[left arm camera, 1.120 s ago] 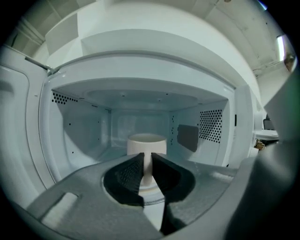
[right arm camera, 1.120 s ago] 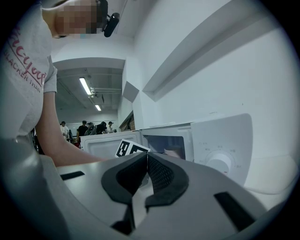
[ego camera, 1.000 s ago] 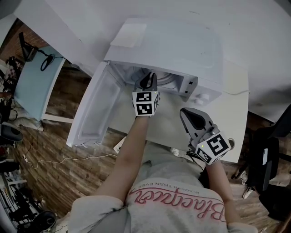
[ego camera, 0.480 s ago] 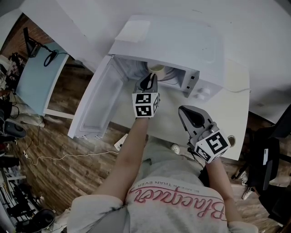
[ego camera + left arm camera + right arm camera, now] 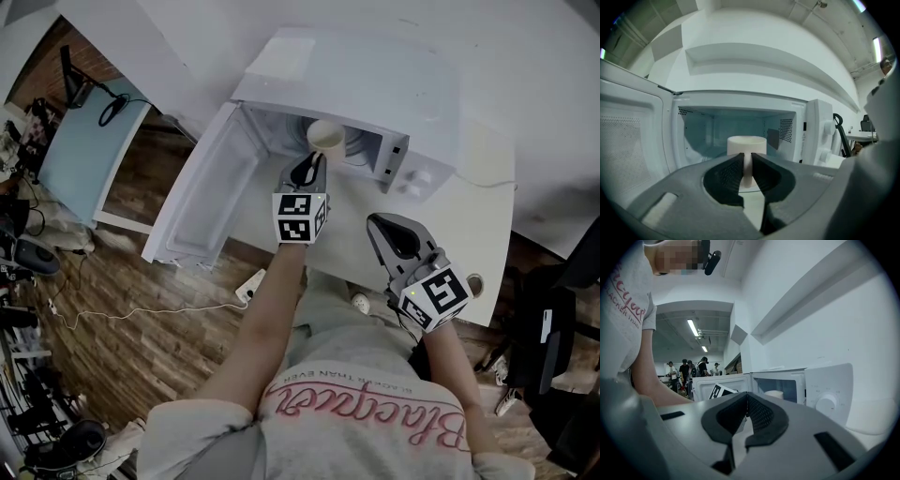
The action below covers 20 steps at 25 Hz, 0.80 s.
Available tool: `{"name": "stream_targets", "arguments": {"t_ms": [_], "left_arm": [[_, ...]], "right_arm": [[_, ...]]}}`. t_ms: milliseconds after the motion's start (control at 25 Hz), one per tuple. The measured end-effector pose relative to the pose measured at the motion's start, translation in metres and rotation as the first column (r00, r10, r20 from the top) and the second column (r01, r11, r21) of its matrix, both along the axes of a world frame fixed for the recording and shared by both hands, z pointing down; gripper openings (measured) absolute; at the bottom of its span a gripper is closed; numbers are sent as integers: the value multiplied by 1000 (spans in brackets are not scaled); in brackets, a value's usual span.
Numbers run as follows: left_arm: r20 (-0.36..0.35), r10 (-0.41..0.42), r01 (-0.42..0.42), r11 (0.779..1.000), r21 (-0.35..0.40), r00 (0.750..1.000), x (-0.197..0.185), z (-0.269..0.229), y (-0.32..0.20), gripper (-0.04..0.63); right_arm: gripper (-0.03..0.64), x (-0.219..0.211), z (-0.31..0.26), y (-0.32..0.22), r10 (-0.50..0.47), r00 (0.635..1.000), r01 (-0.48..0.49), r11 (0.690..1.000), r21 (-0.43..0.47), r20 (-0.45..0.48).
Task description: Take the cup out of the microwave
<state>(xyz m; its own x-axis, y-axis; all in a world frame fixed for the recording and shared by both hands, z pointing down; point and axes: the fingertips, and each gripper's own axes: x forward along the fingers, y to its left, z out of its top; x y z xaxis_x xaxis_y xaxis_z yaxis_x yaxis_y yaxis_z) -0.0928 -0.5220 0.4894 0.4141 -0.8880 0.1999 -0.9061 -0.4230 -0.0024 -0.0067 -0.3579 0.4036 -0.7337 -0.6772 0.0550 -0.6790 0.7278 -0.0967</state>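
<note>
So we've got the left gripper (image 5: 307,161) clamped on the handle of the white cup (image 5: 325,137). Its jaws are nearly together, with just the thin handle pinched between them. The cup sits upright right at the mouth of the white microwave (image 5: 375,84), whose door (image 5: 202,202) is swung wide open to the left. Our right gripper (image 5: 378,223) hangs over the white table (image 5: 469,253) in front of the control panel, well apart from the cup, with its jaws closed together on nothing.
</note>
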Motion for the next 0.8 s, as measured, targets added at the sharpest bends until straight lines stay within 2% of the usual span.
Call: {"name": "stream_targets", "arguments": {"t_ms": [280, 480, 800], "left_arm": [[-13, -13, 13, 1000, 4, 1000, -6, -6, 25, 51], [-23, -16, 17, 1000, 17, 1000, -12, -14, 37, 50], [-30, 8, -6, 999, 49, 1000, -17, -30, 50, 51]], "right_arm": [[12, -1, -2, 9, -5, 1000, 5, 1000, -1, -23], [12, 0, 4, 6, 32, 998, -34, 999, -40, -55], [12, -6, -1, 9, 33, 999, -35, 998, -48, -34]]}}
